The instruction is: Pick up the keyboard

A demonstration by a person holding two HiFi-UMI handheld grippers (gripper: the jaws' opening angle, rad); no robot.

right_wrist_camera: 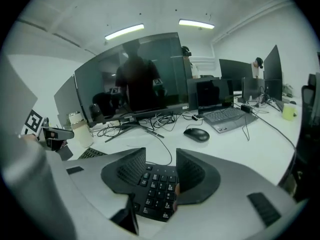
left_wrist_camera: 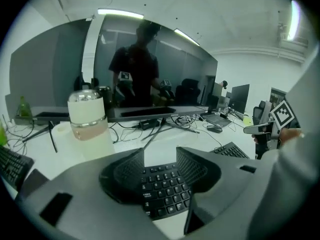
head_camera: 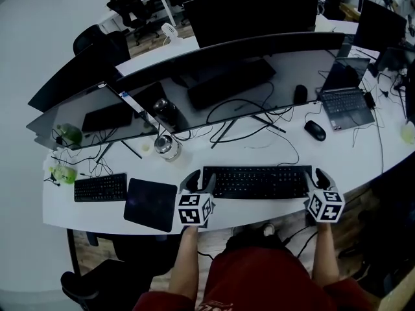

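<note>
A long black keyboard [head_camera: 259,182] lies flat near the front edge of the white desk [head_camera: 363,164]. My left gripper [head_camera: 198,181] is at its left end and my right gripper [head_camera: 318,177] at its right end. In the left gripper view the jaws [left_wrist_camera: 160,159] stand apart, with the keyboard's end keys [left_wrist_camera: 162,189] showing in the gap below them. In the right gripper view the gripper [right_wrist_camera: 161,159] also stands open over the keyboard's number keys [right_wrist_camera: 155,191]. Neither pair of pads presses on anything that I can see.
A smaller black keyboard [head_camera: 100,188] and a dark mouse pad [head_camera: 150,204] lie to the left. A clear jar [head_camera: 167,146] stands behind the left gripper. A mouse [head_camera: 315,130], a laptop [head_camera: 347,99], wide curved monitors [head_camera: 227,70] and loose cables fill the desk's back.
</note>
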